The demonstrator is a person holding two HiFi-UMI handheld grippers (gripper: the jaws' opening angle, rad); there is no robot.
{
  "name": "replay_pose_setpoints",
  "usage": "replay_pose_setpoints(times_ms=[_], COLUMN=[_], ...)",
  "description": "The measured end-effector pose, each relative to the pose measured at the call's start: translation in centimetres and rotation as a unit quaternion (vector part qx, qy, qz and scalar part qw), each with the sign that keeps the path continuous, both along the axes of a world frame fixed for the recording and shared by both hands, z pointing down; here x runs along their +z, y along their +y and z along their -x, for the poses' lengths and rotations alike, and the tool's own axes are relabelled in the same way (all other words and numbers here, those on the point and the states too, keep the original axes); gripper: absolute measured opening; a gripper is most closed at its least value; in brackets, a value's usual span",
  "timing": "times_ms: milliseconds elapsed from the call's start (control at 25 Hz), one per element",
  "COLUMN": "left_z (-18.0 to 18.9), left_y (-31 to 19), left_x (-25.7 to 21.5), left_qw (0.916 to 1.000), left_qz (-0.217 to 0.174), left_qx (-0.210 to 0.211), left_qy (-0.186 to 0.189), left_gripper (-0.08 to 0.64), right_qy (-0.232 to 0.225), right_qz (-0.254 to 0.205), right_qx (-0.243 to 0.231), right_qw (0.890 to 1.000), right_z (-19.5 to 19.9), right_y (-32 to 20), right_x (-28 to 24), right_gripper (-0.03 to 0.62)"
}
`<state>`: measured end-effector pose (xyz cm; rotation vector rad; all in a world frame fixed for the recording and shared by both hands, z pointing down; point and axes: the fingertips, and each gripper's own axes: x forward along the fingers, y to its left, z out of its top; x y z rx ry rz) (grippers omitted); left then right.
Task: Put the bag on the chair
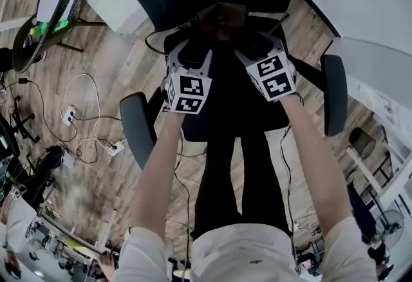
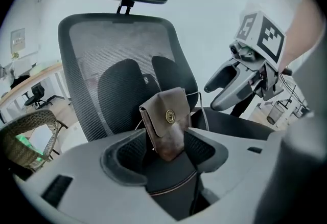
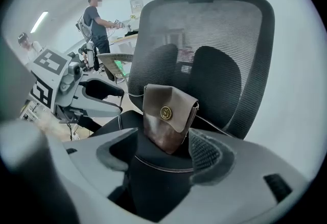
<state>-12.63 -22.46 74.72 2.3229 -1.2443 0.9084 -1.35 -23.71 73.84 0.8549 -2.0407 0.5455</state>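
Standing bag point(image 2: 166, 123) occupies chair point(image 2: 117, 54) over seemingly wooden floor point(image 1: 96, 171).

Dim head view; gripper views brighter w/ ceiling strips, fisheye edges, blurry foreground.

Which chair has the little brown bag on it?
The black mesh office chair straight ahead: the bag stands on it, close against its mesh back. The woven chair off to the side shows no bag.

Brown bag point(image 2: 166, 120) leans against the mesh-backed chair point(image 2: 102, 49), beyond the spread jaws of the left gripper point(image 2: 163, 150).
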Motion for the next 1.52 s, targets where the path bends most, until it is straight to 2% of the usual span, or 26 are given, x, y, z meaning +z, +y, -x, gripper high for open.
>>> replay_pose_setpoints(times_ms=[480, 640, 840, 1040, 1520], left_z=[-1.4, -1.6, -2.4, -3.6, -5.0], left_y=[4.2, 5.6, 7.0, 9.5, 15.4], left_x=[-8.3, -11.1, -14.4, -17.1, -23.7], left_qw=[0.9989, 0.9977, 0.9966, 0.9958, 0.9907], left_qz=[-0.039, -0.063, -0.069, -0.077, -0.096], left_qx=[0.001, 0.012, -0.012, -0.020, -0.077], left_qy=[0.028, 0.021, 0.044, 0.045, 0.058], left_gripper=[0.216, 0.216, 0.216, 0.216, 0.216], right_qy=[-0.037, -0.051, -0.069, -0.086, -0.116], right_qz=[-0.059, -0.078, -0.090, -0.097, -0.116], right_qx=[0.047, 0.061, 0.074, 0.058, 0.023], right_qw=[0.996, 0.994, 0.991, 0.990, 0.986], right_z=[-0.8, -0.7, -1.3, -1.3, -2.6], right_y=[3.2, 4.2, 5.6, 8.4, 14.7], right_x=[-8.5, -11.1, -13.9, -16.5, -22.8], right_gripper=[0.296, 0.284, 0.273, 0.265, 0.242])
